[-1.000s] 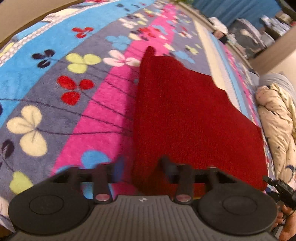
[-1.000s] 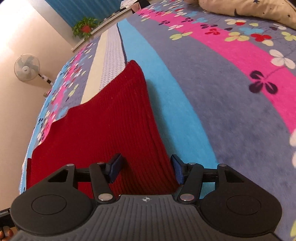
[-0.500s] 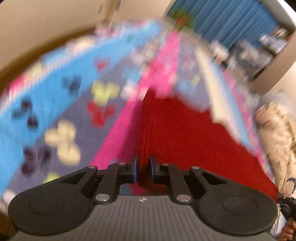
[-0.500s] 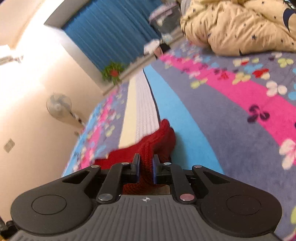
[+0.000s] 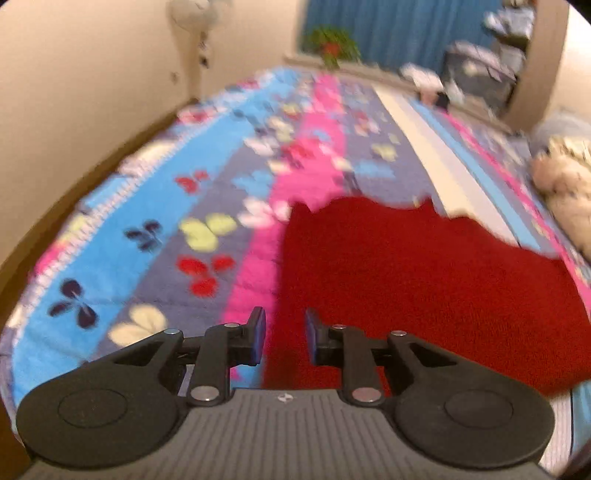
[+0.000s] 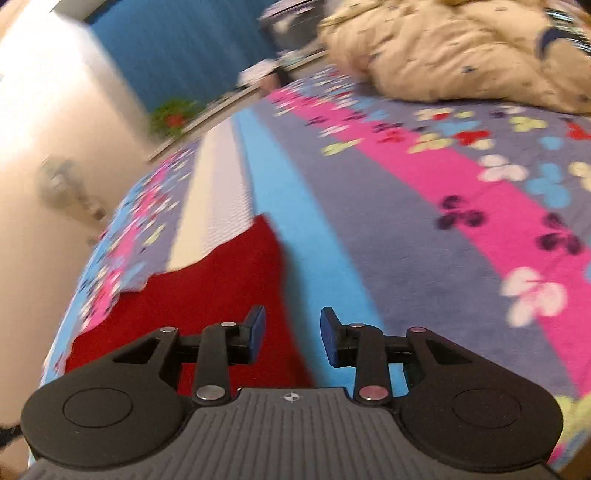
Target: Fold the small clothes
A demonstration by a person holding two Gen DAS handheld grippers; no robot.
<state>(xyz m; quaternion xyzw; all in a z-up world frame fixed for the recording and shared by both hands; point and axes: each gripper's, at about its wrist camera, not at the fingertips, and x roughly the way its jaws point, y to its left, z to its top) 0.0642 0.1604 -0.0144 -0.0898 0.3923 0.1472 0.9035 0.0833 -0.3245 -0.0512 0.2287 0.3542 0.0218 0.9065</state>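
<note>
A red knitted garment (image 5: 424,273) lies flat on a flowered striped blanket (image 5: 155,206). In the left wrist view my left gripper (image 5: 284,338) is open and empty, its jaws above the garment's near left edge. In the right wrist view the same garment (image 6: 207,295) lies to the lower left. My right gripper (image 6: 291,334) is open and empty above the garment's near right edge, over the light blue stripe. Both views are blurred by motion.
A beige quilt (image 6: 461,51) is heaped at the far right of the bed, also in the left wrist view (image 5: 569,192). A standing fan (image 5: 195,22) and a wall lie left. A potted plant (image 5: 332,40) and blue curtain stand beyond the bed.
Both grippers closed on the garment's near edge half a second ago. Now both have opened and let it go, and both have risen and pulled back.
</note>
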